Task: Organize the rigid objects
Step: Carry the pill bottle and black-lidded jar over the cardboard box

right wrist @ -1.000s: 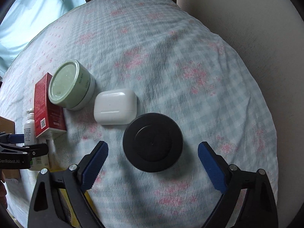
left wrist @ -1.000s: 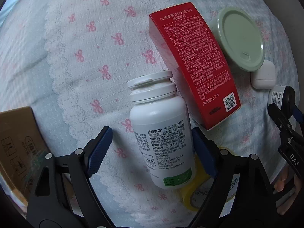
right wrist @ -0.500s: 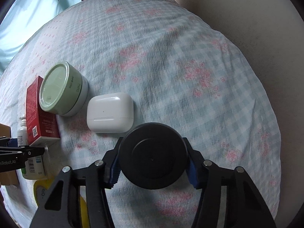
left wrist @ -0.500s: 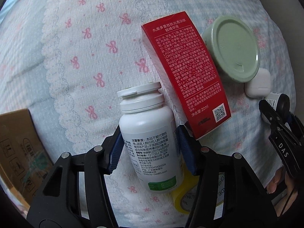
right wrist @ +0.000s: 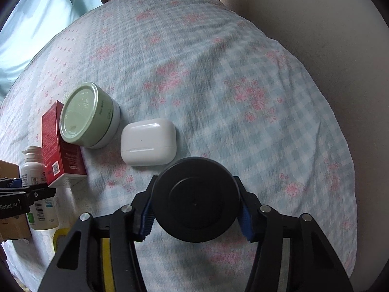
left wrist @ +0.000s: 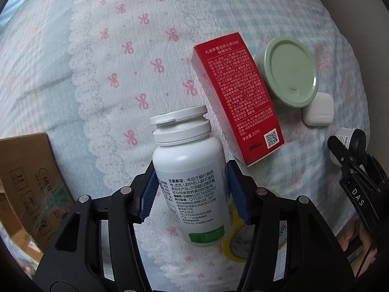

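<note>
Both tools now clamp white bottle (left wrist: 192, 182) and black jar (right wrist: 195, 199)

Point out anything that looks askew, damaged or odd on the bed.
The white bottle, clamped in the left gripper, has its flip cap sitting tilted, apparently not snapped fully shut. The red box lies flat and skewed beside it. Nothing looks spilled or broken.
</note>
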### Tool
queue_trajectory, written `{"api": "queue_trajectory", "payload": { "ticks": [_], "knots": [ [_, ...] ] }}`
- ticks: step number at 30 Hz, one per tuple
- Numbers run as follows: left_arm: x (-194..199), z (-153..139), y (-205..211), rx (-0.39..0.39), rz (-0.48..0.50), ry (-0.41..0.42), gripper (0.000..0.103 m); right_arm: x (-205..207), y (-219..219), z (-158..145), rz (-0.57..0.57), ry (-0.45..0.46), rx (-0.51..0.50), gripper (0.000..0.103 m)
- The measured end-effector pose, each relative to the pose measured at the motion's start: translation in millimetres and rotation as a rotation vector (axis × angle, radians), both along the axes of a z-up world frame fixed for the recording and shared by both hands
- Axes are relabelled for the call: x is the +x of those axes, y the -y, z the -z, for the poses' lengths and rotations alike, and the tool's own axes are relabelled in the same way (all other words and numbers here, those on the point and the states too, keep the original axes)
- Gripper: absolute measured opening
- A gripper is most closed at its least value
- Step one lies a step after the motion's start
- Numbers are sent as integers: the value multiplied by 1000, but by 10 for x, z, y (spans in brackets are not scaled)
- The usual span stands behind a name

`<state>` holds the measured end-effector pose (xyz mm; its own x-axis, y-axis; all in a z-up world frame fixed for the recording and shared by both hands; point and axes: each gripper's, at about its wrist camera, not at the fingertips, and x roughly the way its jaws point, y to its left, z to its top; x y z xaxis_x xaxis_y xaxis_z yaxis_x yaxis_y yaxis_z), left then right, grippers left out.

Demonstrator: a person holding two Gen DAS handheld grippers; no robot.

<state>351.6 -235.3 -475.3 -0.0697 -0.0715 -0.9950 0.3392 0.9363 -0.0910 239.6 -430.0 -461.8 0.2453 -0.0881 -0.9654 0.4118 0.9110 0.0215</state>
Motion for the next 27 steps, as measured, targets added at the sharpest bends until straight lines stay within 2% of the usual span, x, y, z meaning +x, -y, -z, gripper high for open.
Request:
{"api": "queue_trajectory", "payload": {
  "ticks": [5, 13, 14, 15, 19, 23, 27],
  "knots": [
    [-58, -428, -149, -37, -9, 31, 51, -21, -85, -356, -4, 15, 7, 52],
    [-128, -1520, -491, -122, -1, 158, 51, -139, -364, -1230, -28, 70, -6, 52],
    [-158, -1645, -539, -136, 3, 173, 51, -139, -364, -1230, -28, 70, -6, 52],
    [-183, -1778, -620, -145, 8, 191, 51, -156, -509, -1488, -42, 85, -11, 52],
    [-313, -2280, -995, -173, 3, 259, 51, -206, -875, -1951, -66, 130, -12, 52],
    [-420, -2695, -1538, -193, -23, 322, 51, -204, -1357, -2323, -102, 171, -3, 52],
    [-519, -2956, -2180, -197, -71, 360, 51, -142, -1942, -2584, -165, 194, 17, 52]
  ]
}}
